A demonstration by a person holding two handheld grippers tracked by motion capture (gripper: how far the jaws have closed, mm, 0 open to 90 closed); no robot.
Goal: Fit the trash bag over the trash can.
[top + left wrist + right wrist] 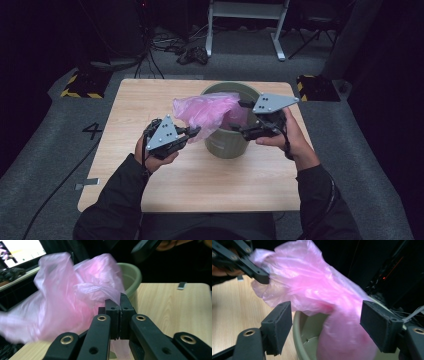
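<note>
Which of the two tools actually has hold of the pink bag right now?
The left tool: its jaws are shut on the pink plastic bag. The right tool is wide open over the green bin, with bag between its pads but unclamped.

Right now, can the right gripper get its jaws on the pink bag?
Probably yes. The right gripper is open at the green bin, jaws either side of the pink bag, nothing between. The left gripper already pinches the bag.

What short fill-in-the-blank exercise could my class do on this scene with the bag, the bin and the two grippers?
1. The thin plastic bag is ____ in colour.
2. The left gripper is ____ on the bag's edge.
3. The right gripper hangs ____ over the green bin.
4. The bin stands on a ____ table.

Missing words: pink; shut; open; wooden
</note>
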